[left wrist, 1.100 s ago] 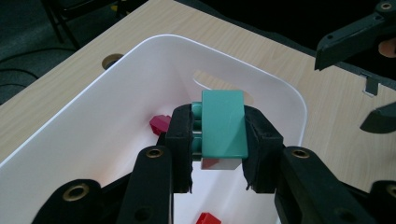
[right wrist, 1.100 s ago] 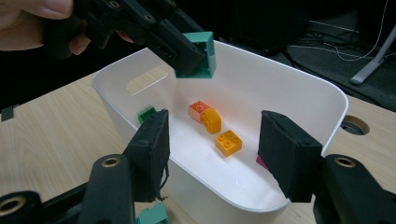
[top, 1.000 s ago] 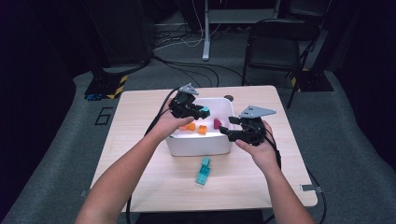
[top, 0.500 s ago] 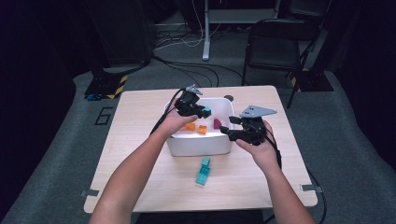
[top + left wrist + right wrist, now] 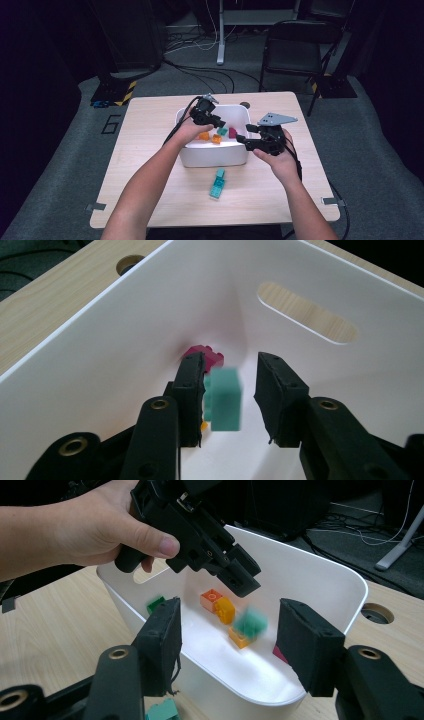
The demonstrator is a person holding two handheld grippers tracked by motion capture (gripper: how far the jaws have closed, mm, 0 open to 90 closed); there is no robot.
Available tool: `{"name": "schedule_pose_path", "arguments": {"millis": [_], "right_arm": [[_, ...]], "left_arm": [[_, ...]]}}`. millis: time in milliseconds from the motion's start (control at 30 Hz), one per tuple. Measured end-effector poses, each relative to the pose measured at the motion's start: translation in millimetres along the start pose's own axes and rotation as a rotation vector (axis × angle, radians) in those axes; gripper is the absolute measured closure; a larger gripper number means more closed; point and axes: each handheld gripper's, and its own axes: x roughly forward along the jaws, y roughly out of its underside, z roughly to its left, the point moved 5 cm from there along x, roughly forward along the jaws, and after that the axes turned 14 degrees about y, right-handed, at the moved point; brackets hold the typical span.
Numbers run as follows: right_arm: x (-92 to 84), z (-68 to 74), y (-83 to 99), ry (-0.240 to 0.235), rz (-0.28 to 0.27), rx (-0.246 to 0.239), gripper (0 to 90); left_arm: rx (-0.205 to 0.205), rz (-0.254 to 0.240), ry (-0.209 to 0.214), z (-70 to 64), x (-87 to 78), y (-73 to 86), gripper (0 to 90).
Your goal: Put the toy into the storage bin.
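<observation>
1. Teal brick (image 5: pixel 224 399), blurred, sits between the jaws of the left gripper (image 5: pixel 230 392) in the left gripper view, near the middle of the frame, inside the white bin (image 5: pixel 125 325). The jaws have just been opening, and the right pad stands clear of the brick, so I judge it is being let go, not carried.

2. From the right gripper view, the same teal brick (image 5: pixel 250 622) shows as a smear just under the left gripper (image 5: pixel 240 580), above the bin floor. It looks to be dropping.

3. Step in hand, as I read it: dropping bricks into the bin (image 5: pixel 212 152), at the centre of the high view. Already lying inside are an orange brick (image 5: pixel 211 599), a yellow brick (image 5: pixel 225 610), a green brick (image 5: pixel 156 602) and a dark red brick (image 5: pixel 202 354).

4. Right gripper (image 5: pixel 245 141) hovers at the bin's right rim in the high view. Its jaws stand apart with nothing gripped between them.

5. Another teal brick (image 5: pixel 217 183) lies on the table (image 5: pixel 145 150), below the bin in the high view, well apart from both tools.

6. Next move, I would guess: lift the left gripper clear of the bin wall, then 1 gripper goes down to that last brick, jaws spread wide enough to straddle it, and closes squarely on its sides.
</observation>
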Motion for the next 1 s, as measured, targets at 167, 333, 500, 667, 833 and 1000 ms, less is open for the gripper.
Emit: {"name": "schedule_pose_path", "arguments": {"millis": [167,333,500,667,833,1000], "right_arm": [[-0.3,0.8,-0.3,-0.001,0.000,0.001,42.6],[-0.3,0.2,-0.1,0.001,0.004,-0.003,42.6],[-0.4,0.6,-0.4,0.003,0.000,0.001,42.6],[0.0,1.9,-0.4,0.003,0.000,-0.007,42.6],[0.3,3.1,-0.4,0.001,0.002,-0.008,42.6],[-0.1,2.7,-0.6,0.005,-0.001,-0.008,42.6]], "left_arm": [[0.018,0.005,-0.033,-3.8,-5.3,0.1,60.2],[0.045,-0.028,-0.033,-14.0,-22.6,-3.0,59.9],[0.073,-0.054,-0.015,-31.5,-39.7,-3.3,59.8],[0.108,-0.063,0.005,-48.1,-50.3,0.4,59.8],[0.126,-0.077,0.021,-63.2,-57.9,6.3,59.9],[0.149,-0.076,0.042,-77.2,-61.2,15.4,61.1]]}}
